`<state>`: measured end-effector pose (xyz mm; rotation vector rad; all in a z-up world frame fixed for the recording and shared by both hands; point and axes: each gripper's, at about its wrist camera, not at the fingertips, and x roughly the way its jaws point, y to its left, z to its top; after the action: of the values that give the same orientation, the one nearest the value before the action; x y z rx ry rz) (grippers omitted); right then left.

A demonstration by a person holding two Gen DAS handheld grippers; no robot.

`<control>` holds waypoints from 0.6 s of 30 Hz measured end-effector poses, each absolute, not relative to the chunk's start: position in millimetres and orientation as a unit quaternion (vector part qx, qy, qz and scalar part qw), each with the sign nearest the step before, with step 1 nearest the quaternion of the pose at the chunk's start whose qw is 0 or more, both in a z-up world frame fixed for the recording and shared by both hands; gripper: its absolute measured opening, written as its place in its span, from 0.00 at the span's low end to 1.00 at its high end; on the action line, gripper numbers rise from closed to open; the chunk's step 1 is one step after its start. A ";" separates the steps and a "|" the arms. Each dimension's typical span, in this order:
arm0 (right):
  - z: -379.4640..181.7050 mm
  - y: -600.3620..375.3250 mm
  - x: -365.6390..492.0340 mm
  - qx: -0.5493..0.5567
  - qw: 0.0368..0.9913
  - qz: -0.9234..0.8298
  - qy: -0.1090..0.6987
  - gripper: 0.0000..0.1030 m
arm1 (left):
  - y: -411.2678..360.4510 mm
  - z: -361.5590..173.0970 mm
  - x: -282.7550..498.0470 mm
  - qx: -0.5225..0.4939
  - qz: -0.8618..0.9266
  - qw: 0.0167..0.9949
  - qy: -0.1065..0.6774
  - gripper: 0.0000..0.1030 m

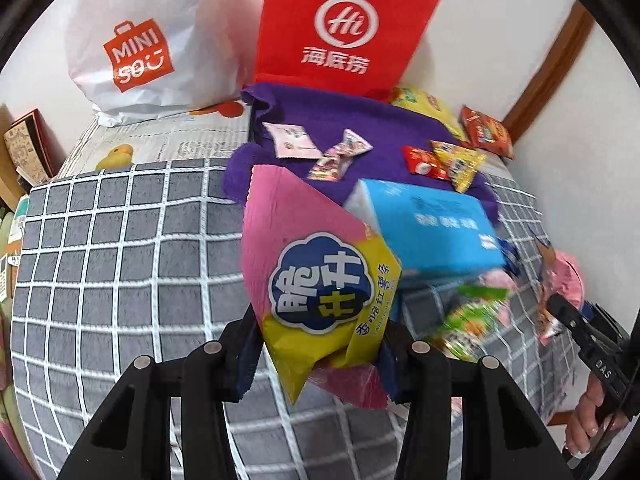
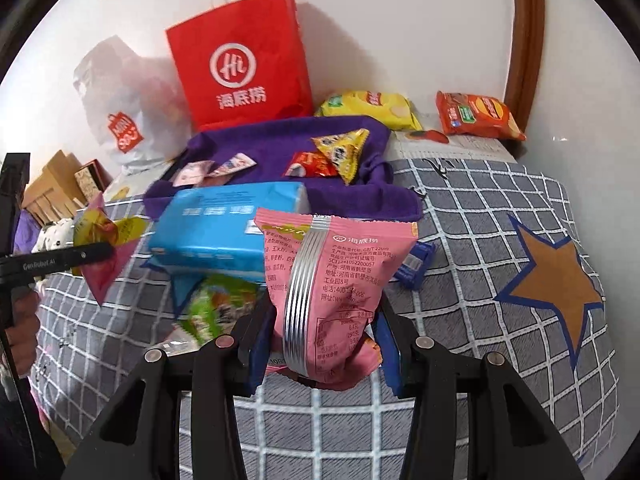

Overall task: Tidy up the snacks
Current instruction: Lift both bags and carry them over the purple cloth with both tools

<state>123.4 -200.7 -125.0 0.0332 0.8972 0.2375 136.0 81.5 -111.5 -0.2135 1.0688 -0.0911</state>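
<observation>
Left gripper [image 1: 316,364] fingers clamp a crinkled pink-and-yellow foil snack bag [image 1: 316,276]; right gripper [image 2: 324,348] fingers clamp a glossy pink pouch [image 2: 336,280] with ribbed silver seam, both above the checked fleece bed [image 1: 120,260].

— Bright, even light in both views; the white wall [image 1: 472,32] is nearly washed out, and the red bag [image 2: 240,68] throws a soft shadow to its right.

— Any blur?

— The green packet [image 1: 472,320] and blue tissue pack [image 2: 224,224] are smeared, probably by motion. The near pink packet [image 2: 336,280] is sharp.

— Edges?

— Strong fisheye bending: the grid blanket [image 1: 120,260] bulges, and black corners frame each picture.
</observation>
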 end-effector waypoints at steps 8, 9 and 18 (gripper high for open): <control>-100.0 -193.4 99.2 0.011 0.902 0.107 0.419 0.44 | 52.6 -86.5 110.6 -0.092 -0.085 0.859 0.497 0.45; -97.2 -193.5 97.7 0.011 0.903 0.102 0.418 0.44 | 50.4 -83.1 109.6 -0.088 -0.085 0.861 0.494 0.45; -74.4 -197.7 101.3 0.028 0.909 0.084 0.407 0.44 | 39.5 -53.3 111.2 -0.077 -0.092 0.873 0.473 0.45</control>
<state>101.3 -197.7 -74.4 0.0587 0.8389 0.1725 111.2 39.5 -53.3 -0.1613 0.9888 -0.1932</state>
